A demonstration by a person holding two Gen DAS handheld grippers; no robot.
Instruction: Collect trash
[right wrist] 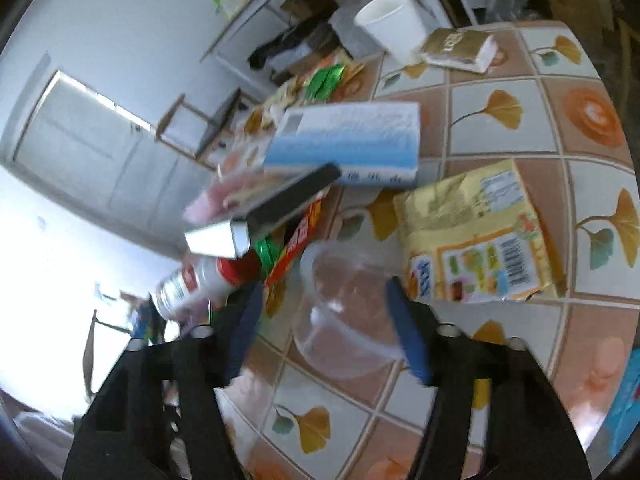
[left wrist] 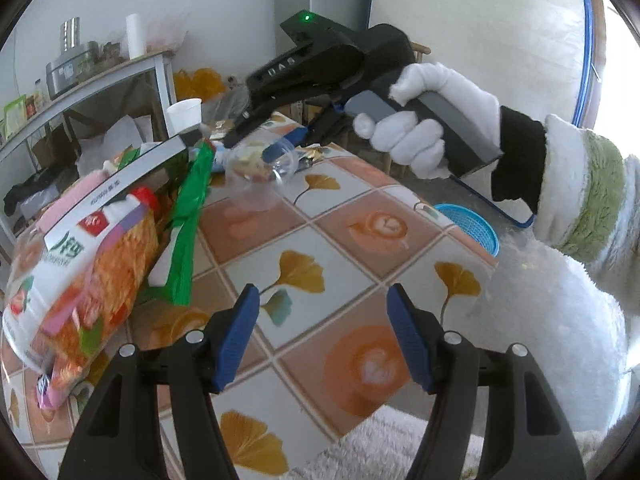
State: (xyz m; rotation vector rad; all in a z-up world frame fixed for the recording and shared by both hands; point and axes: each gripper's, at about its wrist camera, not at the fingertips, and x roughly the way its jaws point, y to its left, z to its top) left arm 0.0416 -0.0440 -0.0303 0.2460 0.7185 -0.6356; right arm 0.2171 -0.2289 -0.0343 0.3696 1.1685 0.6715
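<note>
The right gripper (right wrist: 326,322) straddles one clear plastic cup (right wrist: 344,312) lying on the tiled table (right wrist: 500,140); whether its pads press it I cannot tell. The left gripper (left wrist: 322,336) hangs open, empty. The thin cup could crush or squirt free. One paper cup (right wrist: 390,26), one blue basket (left wrist: 474,226).
</note>
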